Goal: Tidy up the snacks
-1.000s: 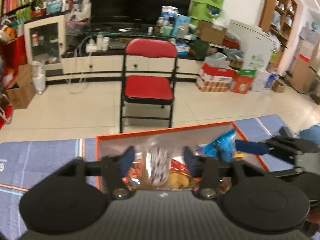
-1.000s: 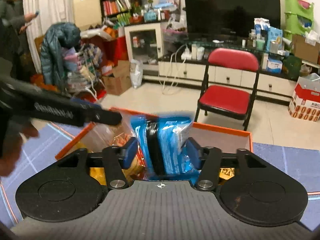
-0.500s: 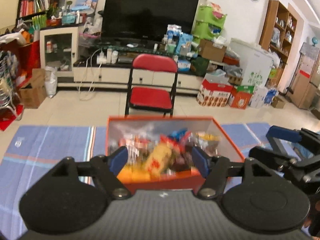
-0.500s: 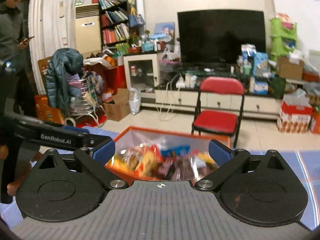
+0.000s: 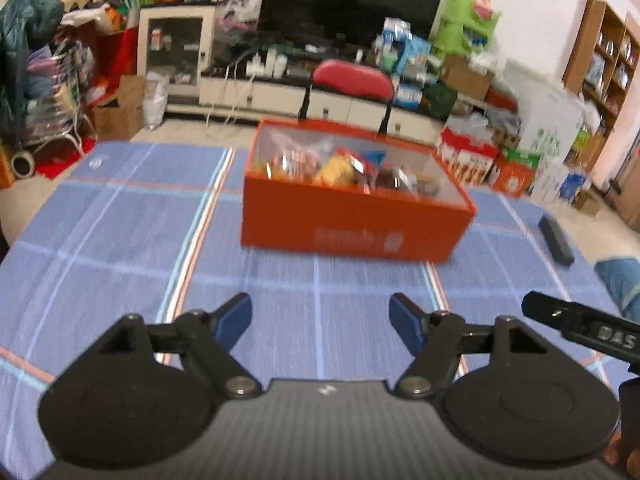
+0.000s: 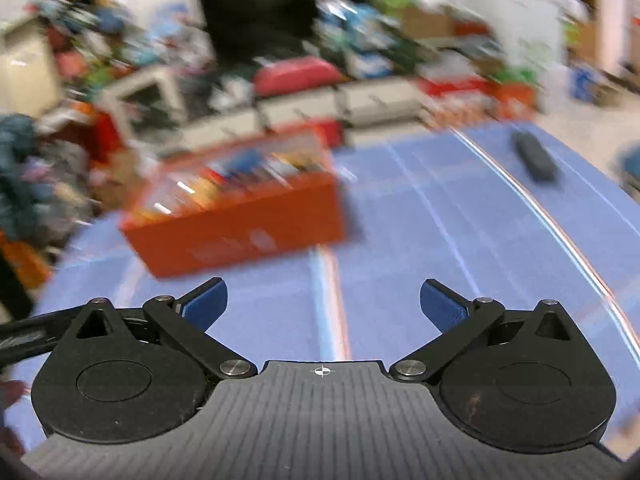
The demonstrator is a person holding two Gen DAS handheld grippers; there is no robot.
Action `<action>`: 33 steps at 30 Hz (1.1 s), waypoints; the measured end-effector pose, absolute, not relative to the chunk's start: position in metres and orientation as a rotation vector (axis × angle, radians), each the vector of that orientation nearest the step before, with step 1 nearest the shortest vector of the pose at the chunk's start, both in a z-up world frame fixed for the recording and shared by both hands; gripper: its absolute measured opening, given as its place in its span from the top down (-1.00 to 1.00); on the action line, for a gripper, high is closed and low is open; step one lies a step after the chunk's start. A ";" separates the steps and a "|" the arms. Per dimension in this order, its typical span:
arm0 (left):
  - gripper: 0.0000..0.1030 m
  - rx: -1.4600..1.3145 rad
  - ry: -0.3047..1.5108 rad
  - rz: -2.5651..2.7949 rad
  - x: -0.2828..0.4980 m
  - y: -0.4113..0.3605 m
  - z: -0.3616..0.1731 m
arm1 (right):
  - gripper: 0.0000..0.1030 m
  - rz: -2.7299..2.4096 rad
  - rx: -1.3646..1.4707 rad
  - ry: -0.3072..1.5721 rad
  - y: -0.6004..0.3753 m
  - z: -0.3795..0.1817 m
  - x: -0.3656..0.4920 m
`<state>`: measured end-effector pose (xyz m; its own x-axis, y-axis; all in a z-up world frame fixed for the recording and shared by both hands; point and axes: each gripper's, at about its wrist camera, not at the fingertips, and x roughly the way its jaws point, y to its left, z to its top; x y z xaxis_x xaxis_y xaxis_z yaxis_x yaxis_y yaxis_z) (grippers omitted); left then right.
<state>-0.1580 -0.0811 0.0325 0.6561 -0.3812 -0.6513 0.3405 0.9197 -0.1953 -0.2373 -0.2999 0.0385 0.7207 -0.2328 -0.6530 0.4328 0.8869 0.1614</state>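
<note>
1. Left wrist view — the orange box [image 5: 356,222] sits on the blue plaid tablecloth [image 5: 120,240], heaped with bright snack packets [image 5: 344,166]. The left gripper [image 5: 320,322] hovers over bare cloth well short of the box, its jaws opening with nothing between them. No loose snack shows on the cloth here, so the gathering looks largely done; any tidying inside the box would be what remains.

2. Same view, right edge — a black arm of the right gripper [image 5: 580,326] juts in, a dark bar-shaped object [image 5: 556,240] lies on the cloth, and a blue fabric-like corner [image 5: 620,280] is cut off by the frame, so it cannot be identified.

3. Right wrist view — heavily blurred. The right gripper [image 6: 323,304] stands very wide and is opening further, empty, over the cloth. The box lies to the upper left, the packets only a smear. This view shows the far right of the table, where the dark object lies alone; the left view alone gives the box contents sharply.
</note>
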 end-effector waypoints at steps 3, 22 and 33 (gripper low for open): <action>-0.38 -0.045 0.746 -0.434 -0.173 -0.084 0.028 | -0.85 -0.421 0.297 0.780 -0.298 0.032 -0.246; -0.38 -0.099 0.776 -0.484 -0.175 -0.074 -0.022 | -0.85 -0.529 0.163 0.632 -0.261 0.068 -0.274; -0.38 -0.117 0.807 -0.487 -0.166 -0.078 -0.029 | -0.85 -0.484 0.140 0.732 -0.260 0.040 -0.255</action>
<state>-0.1657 -0.0780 -0.0286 0.5879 -0.4609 -0.6648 0.3731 0.8837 -0.2827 -0.2547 -0.2603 0.0397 0.6396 -0.3749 -0.6712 0.4711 0.8810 -0.0432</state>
